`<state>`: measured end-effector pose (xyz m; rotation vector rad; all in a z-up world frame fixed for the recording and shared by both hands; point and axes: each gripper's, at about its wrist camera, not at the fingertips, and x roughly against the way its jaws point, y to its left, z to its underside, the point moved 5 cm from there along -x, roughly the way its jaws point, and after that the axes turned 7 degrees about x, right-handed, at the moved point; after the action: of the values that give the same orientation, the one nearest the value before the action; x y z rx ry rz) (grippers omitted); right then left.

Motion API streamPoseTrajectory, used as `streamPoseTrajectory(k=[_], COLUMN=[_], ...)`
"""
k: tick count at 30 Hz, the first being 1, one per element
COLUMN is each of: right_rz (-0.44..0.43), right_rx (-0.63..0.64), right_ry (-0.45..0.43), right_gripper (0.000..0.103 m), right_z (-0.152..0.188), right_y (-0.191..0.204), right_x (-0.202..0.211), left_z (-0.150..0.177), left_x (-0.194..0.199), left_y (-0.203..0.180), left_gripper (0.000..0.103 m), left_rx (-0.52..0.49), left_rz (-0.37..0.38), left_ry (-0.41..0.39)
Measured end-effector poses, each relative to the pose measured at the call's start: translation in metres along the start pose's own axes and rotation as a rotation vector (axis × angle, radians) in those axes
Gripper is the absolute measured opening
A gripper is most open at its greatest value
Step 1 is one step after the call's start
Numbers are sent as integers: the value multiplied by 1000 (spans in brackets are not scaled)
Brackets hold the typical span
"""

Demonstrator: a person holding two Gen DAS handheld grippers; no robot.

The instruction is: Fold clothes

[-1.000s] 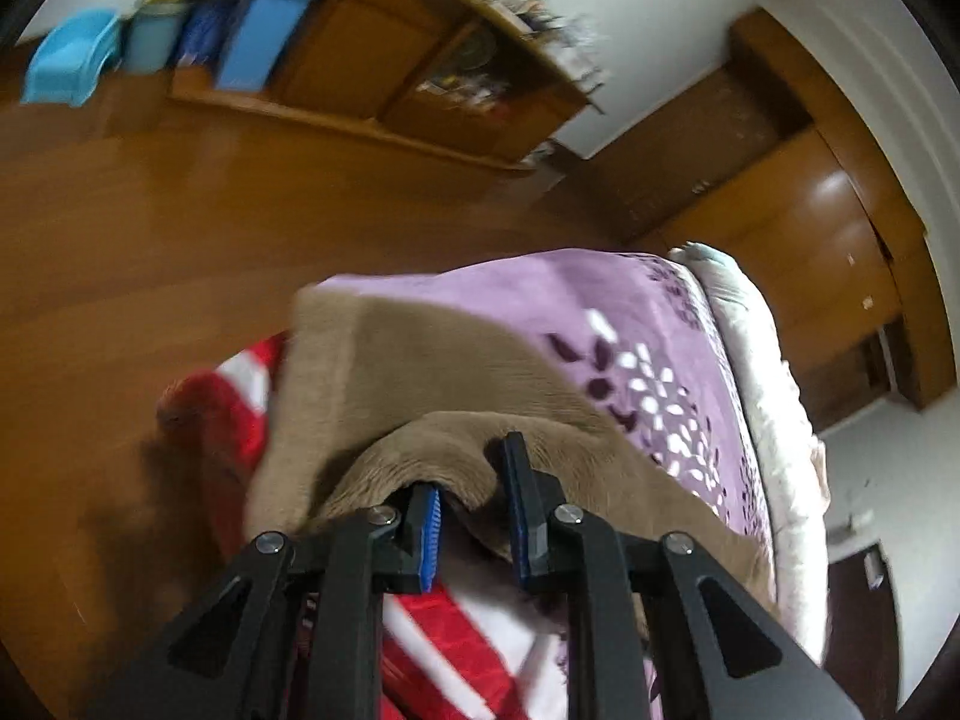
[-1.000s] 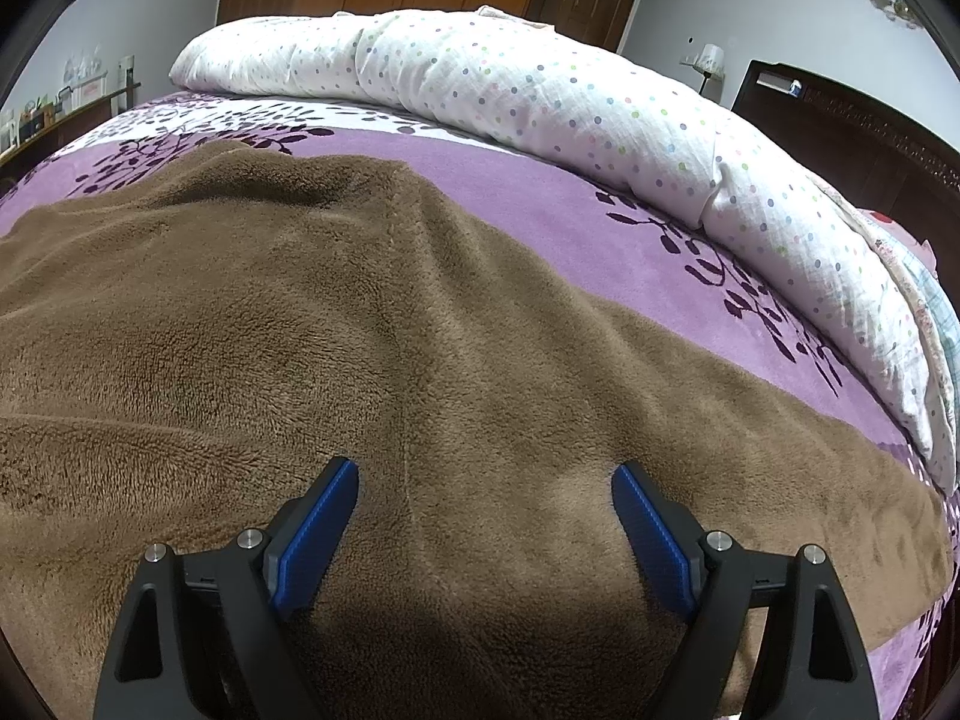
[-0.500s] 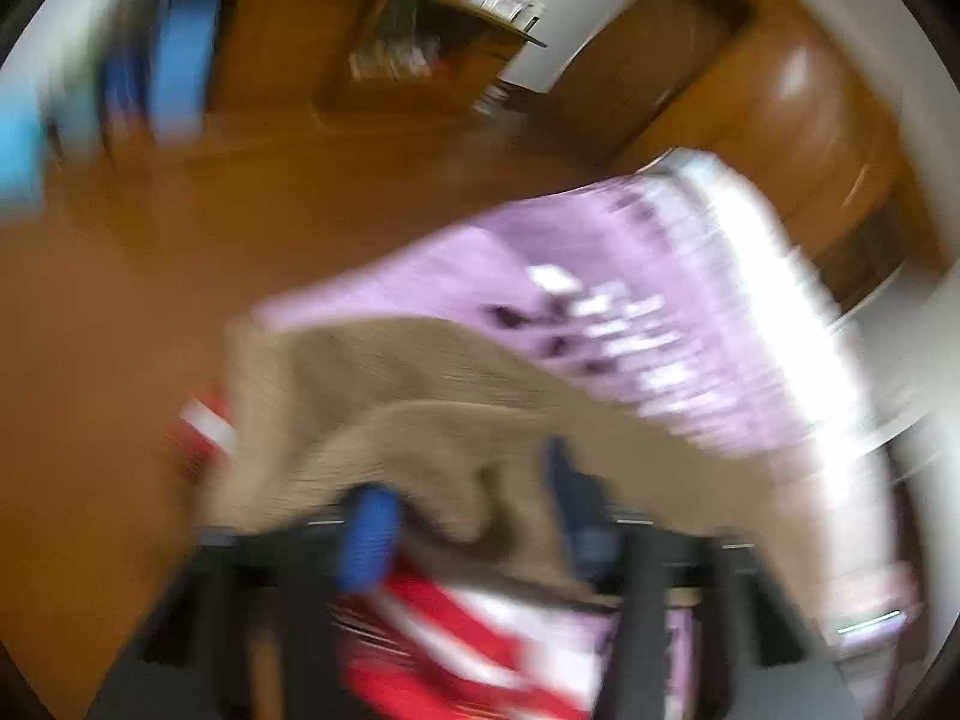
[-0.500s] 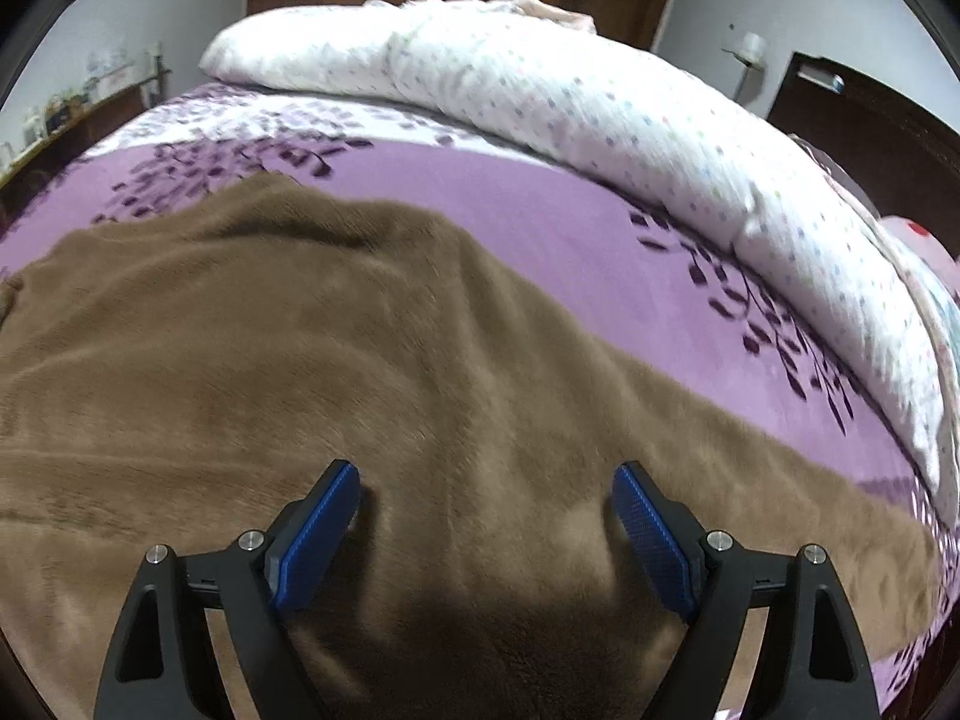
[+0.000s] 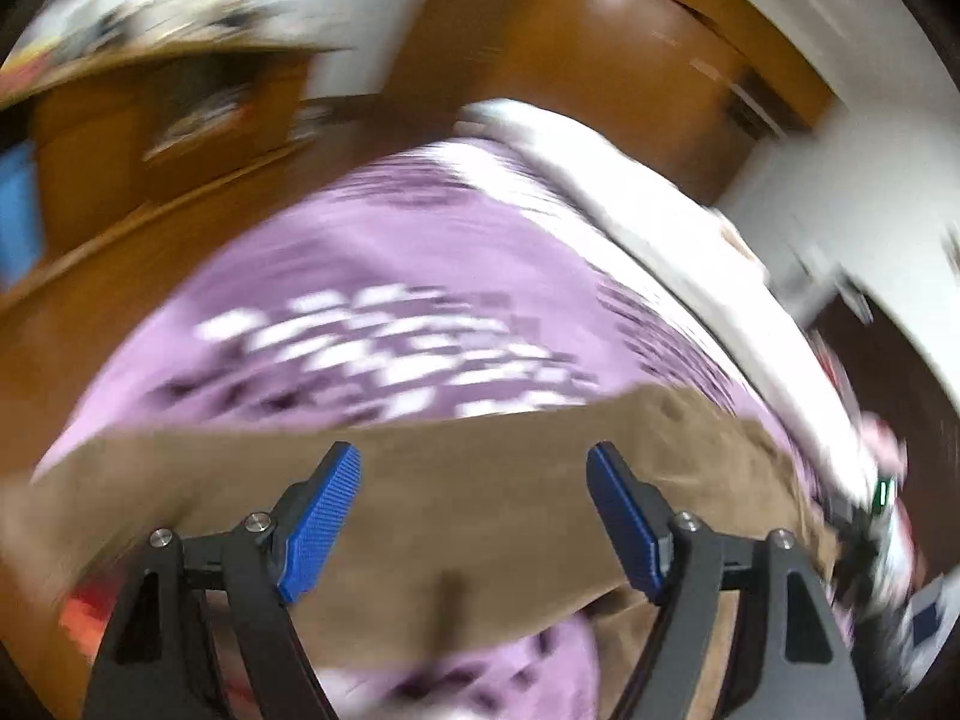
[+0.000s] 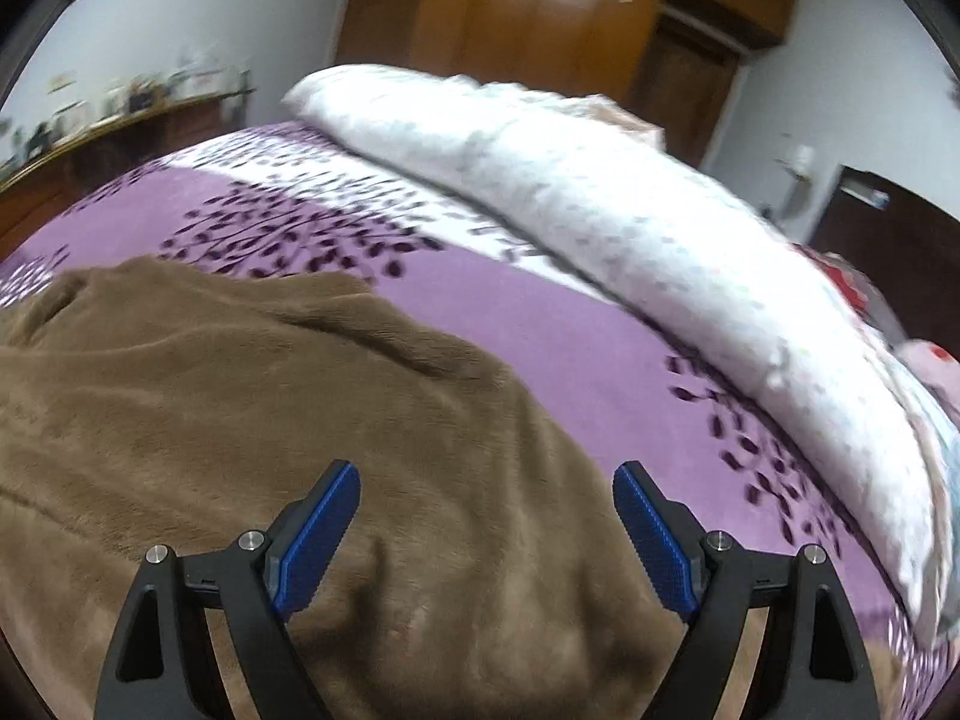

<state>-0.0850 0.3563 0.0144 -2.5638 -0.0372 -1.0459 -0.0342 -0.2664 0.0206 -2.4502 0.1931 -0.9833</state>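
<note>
Two views show one brown fleece garment spread on a bed.

Left wrist view, heavily blurred: the left hand-held gripper (image 5: 474, 516) stands wide apart, its ribbed blue pads (image 5: 321, 525) clear of any cloth, nothing between them. The garment (image 5: 480, 540) fills the frame from 9 to 3 o'clock as a flat band with a straight far edge, which reads as a fold line; I judge it is laid this way so the next fold can run square. Beyond it, toward 12, lies the purple bedspread (image 5: 390, 252) with a white and dark leaf print, and a wooden floor (image 5: 120, 276) at 10.

Right wrist view, sharper: the right hand-held gripper (image 6: 486, 534) is also spread wide and empty, hovering over the garment (image 6: 240, 420), which covers 7 to 11 o'clock. Its pile is plush and soft, with shallow ridges and a rounded far edge. At 1 to 3 o'clock a long rolled white quilt (image 6: 600, 210) with pale dots lies along the bedspread (image 6: 570, 348), seemingly pushed aside to leave room for folding.
</note>
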Motion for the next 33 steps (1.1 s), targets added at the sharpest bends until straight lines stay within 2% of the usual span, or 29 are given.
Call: streamPoseTrajectory(k=[3,7,9,13,18,22,26,29,32,33], right_rz=[-67,-153,-200,-281,-367,-440,-515,-526,-549,-554], right_rx=[66,84,67,54,67,79,142,189,197,177], right_ry=[7,-22,-40,-58,-55,-40,24,130,148,141], right_gripper=[88,88,88,88,88,88,88,87,81,66], right_z=[-5,-14,-20,-36,-62,-81,-86,-70,-57,-57], right_y=[6,1,-6,-16,-17,-11,7,19,27,26], right_x=[-6,-11,-16,-36,-70,-97,-129,-156,-164,-162], left_z=[-8,-10,-10,-12,-9,0,10,19,23,24], left_x=[-54,-120,-145,-181,-217,-242,-263,-269,-270,-271], left_y=[-67,-119,-135,-151,-167,-176,-177,-182,-186,-187], left_gripper=[81,82,82,81,82,82,82,81,79,64], left_rx=[-173,-309,-377,-449,-488,-543,-578,-597,-597,-593], left_rz=[67,81,62,69,140,147,134,140,140,125], left_ry=[62,155,191,254,338,409,476,494,501,499])
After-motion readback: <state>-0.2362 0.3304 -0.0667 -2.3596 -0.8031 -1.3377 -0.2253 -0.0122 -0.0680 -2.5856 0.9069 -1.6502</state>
